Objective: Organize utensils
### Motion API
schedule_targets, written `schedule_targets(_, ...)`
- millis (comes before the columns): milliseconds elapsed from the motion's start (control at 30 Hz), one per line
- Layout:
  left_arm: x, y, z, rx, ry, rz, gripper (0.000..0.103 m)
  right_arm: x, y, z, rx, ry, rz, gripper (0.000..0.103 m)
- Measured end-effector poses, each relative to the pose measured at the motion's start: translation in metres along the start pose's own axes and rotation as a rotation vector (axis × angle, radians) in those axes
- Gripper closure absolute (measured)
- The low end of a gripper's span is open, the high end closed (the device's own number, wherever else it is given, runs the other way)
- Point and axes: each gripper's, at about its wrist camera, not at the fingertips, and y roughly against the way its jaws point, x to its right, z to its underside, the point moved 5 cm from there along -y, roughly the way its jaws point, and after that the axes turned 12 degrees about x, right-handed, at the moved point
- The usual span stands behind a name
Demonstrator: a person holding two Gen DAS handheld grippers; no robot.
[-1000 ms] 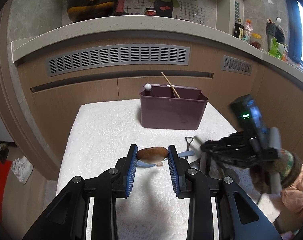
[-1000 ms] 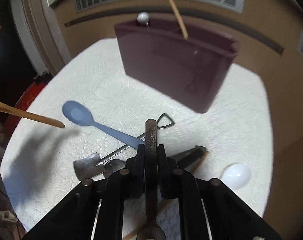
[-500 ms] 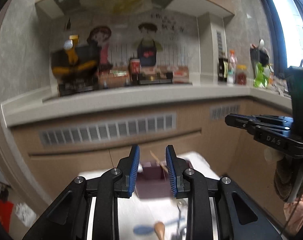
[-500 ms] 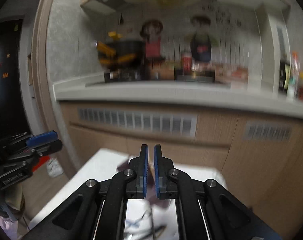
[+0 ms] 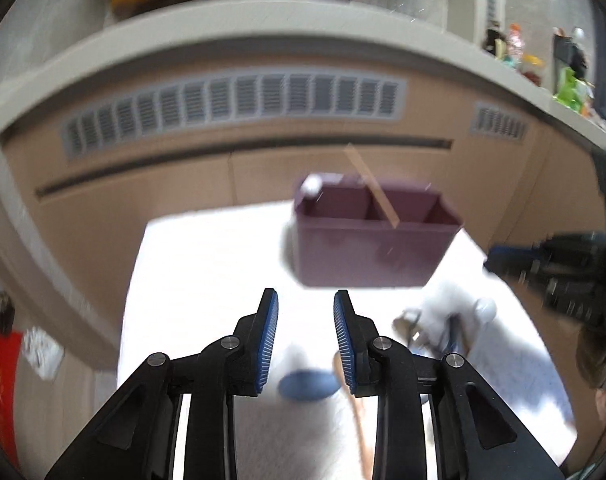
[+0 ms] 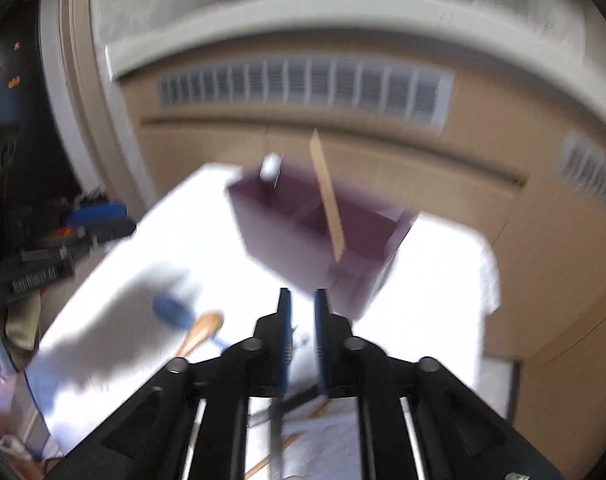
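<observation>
A desk under a white textured cloth (image 5: 207,264) is seen, with a dark purple plastic organizer box (image 5: 373,240) standing at its far side. Only a thin wooden stick (image 6: 328,200) and a white-tipped utensil (image 5: 313,185) are already placed inside. A blue plastic spoon (image 5: 307,386), a wooden spoon (image 6: 202,330) and blurred metal pieces are left on the cloth. The left claw (image 5: 306,340) and the right claw (image 6: 301,338) are both opening, with nothing held between them.
</observation>
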Motion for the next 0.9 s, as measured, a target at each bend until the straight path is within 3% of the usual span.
schedule_targets(67, -0.015, -0.004, 0.016, -0.029, 0.038, -0.023, 0.057, -0.005, -0.02, 0.024, -0.056, -0.011, -0.004, 0.072)
schedule_targets(233, -0.034, -0.007, 0.047, -0.073, 0.058, -0.065, 0.056, -0.016, -0.073, 0.063, -0.186, -0.007, 0.053, 0.072)
schedule_targets(333, -0.037, -0.008, 0.058, -0.091, 0.066, -0.056, 0.054, -0.016, -0.091, 0.07, -0.221, -0.055, 0.063, 0.07)
schedule_targets(433, -0.032, -0.01, 0.066, -0.113, 0.06, -0.03, 0.051, -0.023, -0.09, 0.067, -0.237, -0.011, 0.091, 0.073)
schedule_targets(733, 0.035, -0.038, 0.082, -0.22, -0.017, 0.152, 0.051, 0.004, -0.017, 0.045, -0.081, -0.052, 0.132, 0.073)
schedule_targets(900, 0.048, -0.072, 0.083, -0.301, -0.014, 0.113, 0.053, 0.021, 0.012, 0.042, -0.025, -0.096, 0.163, 0.073)
